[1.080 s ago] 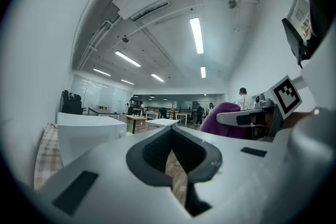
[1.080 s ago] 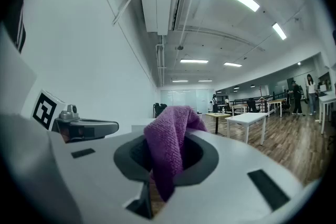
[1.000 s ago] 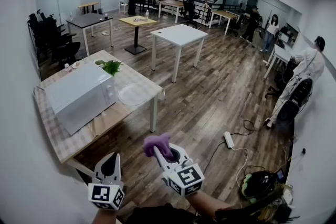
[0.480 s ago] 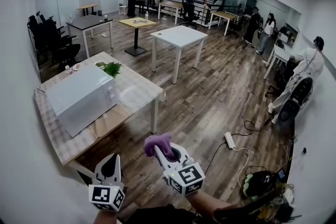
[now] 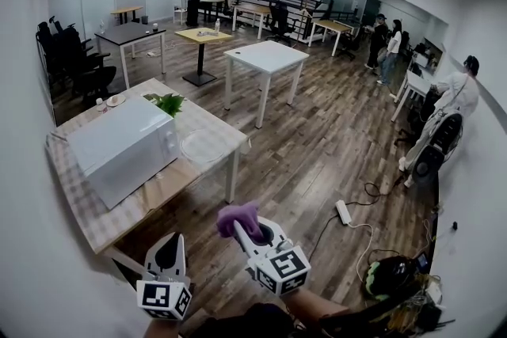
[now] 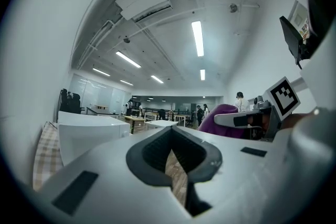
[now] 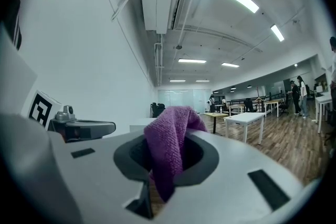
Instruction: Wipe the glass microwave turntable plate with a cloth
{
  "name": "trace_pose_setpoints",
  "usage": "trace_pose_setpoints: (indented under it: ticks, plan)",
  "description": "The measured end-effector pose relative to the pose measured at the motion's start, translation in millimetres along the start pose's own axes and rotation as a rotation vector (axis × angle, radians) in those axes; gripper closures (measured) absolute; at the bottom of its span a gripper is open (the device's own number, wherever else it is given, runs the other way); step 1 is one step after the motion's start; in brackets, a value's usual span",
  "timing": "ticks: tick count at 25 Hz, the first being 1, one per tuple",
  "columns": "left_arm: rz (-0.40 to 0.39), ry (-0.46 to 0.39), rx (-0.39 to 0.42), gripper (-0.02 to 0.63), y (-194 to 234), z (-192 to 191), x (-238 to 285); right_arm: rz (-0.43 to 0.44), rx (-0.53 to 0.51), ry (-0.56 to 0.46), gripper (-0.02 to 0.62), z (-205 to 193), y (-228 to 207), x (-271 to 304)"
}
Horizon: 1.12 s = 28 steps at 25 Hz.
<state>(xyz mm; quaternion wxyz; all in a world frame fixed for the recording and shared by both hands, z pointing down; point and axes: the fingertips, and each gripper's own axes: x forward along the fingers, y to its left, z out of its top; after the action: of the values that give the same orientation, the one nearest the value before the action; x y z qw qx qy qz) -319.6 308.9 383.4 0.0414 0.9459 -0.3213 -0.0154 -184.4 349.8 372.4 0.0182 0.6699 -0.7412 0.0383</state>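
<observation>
Left gripper [image 5: 169, 241]: held low in the head view; the jaws are seen closed tip to tip, with nothing gripped between them.
Right gripper [image 5: 242, 230]: held just beside the left gripper; the jaws are clamped on a purple cloth [image 5: 236, 216], which is bunched above the tips and hangs down between them.
Glass turntable plate [image 5: 202, 145]: laid flat on the table [image 5: 87, 218], just right of the white microwave [image 5: 119, 146], well apart from both grippers.
Potted plant [image 5: 166, 100]: seen at the microwave's far corner.
Table: covered in a checked pattern.
</observation>
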Motion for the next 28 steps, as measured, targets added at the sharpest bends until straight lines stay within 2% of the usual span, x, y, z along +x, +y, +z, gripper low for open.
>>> trace_pose_setpoints:
  ticks: [5,10,14,19,23,28]
  plan:
    - [0.021,-0.003,-0.022,0.598,19,-7,2,0.023,-0.006,0.027,0.529,-11,5,23]
    - [0.067,-0.015,-0.038,0.598,38,-6,23,0.063,-0.001,-0.017,0.529,1,-11,52]
    - [0.077,-0.007,-0.042,0.598,38,-4,53,0.097,-0.016,-0.023,0.529,10,-35,72]
    - [0.09,0.015,-0.016,0.598,40,-4,102,0.081,-0.005,-0.042,0.529,20,-79,96]
    - [0.067,0.016,0.008,0.598,36,1,136,0.074,0.01,-0.049,0.529,24,-106,112]
    - [0.061,0.004,-0.01,0.598,38,4,167,0.089,0.015,-0.042,0.529,25,-129,130]
